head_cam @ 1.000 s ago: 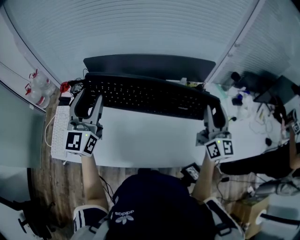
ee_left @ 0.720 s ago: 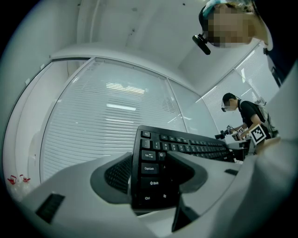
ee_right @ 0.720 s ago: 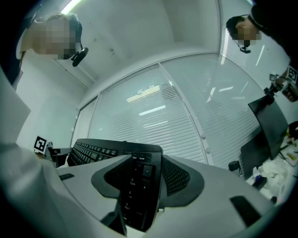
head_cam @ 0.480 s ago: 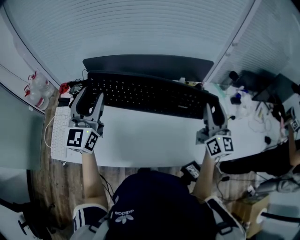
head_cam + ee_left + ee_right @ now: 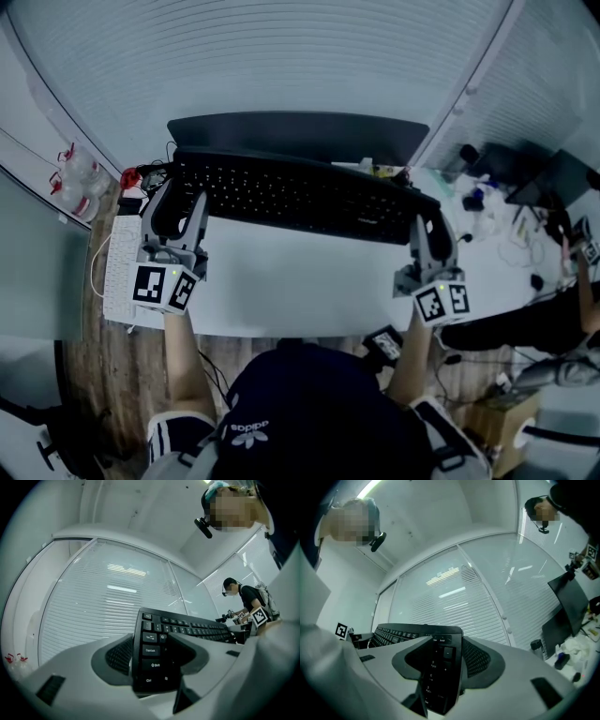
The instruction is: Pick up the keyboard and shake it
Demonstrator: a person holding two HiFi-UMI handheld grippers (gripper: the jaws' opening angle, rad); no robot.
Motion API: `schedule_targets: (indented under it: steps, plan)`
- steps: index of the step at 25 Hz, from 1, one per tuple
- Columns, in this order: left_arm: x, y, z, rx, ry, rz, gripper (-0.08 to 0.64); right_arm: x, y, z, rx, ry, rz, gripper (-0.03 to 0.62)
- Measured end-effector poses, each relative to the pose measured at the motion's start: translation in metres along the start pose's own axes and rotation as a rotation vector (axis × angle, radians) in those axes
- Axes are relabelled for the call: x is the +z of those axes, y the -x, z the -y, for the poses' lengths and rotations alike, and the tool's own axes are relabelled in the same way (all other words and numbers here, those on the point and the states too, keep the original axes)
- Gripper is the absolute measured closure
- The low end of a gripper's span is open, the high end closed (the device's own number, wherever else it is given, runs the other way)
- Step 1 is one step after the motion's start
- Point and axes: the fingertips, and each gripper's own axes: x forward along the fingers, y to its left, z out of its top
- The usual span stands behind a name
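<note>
The left gripper [image 5: 178,199] and the right gripper [image 5: 427,223] are each clamping one end of the black keyboard [image 5: 291,192], which is stretching between them. A dark monitor [image 5: 300,129] is standing just beyond their jaws, and a white keyboard [image 5: 117,267] is lying outside the left gripper.

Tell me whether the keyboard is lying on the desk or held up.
Held up: the left gripper and right gripper each clamp an end of the keyboard, with blinds and ceiling behind it.

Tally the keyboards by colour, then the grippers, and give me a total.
black keyboard: 1
white keyboard: 1
grippers: 2, the left gripper and the right gripper, each shut on the black keyboard
total: 4
</note>
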Motion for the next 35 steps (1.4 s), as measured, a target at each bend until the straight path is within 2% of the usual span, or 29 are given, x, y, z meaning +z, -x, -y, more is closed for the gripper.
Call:
schedule_targets:
  steps: [2, 6, 11, 14, 23, 27, 31, 35]
  plan:
    - [-0.002, -0.001, -0.001, -0.006, 0.005, -0.008, 0.336, -0.002, -0.001, 0.002, 0.003, -0.019, 0.003, 0.407]
    - [-0.003, -0.001, -0.001, -0.001, 0.016, 0.001, 0.336, 0.008, -0.007, -0.005, 0.010, 0.021, -0.008, 0.407]
    - [-0.006, 0.002, -0.003, 0.000, 0.037, -0.011, 0.336, 0.005, -0.003, -0.003, 0.014, -0.006, -0.007, 0.407]
    - [-0.007, 0.002, -0.002, 0.004, 0.050, -0.004, 0.336, 0.010, -0.008, -0.004, 0.005, 0.019, -0.010, 0.407]
    - [-0.001, 0.005, -0.001, 0.000, 0.044, 0.005, 0.336, 0.011, -0.005, -0.006, -0.004, 0.015, -0.015, 0.407]
    - [-0.001, 0.005, 0.000, -0.009, 0.043, -0.002, 0.336, 0.007, 0.003, 0.000, -0.013, -0.022, 0.005, 0.407]
    - [-0.002, 0.006, -0.003, -0.001, 0.048, -0.002, 0.336, 0.018, -0.005, -0.010, -0.010, 0.022, 0.000, 0.407]
    - [-0.006, 0.006, -0.004, -0.004, 0.053, -0.024, 0.336, 0.011, -0.001, -0.008, -0.003, 0.001, -0.011, 0.407]
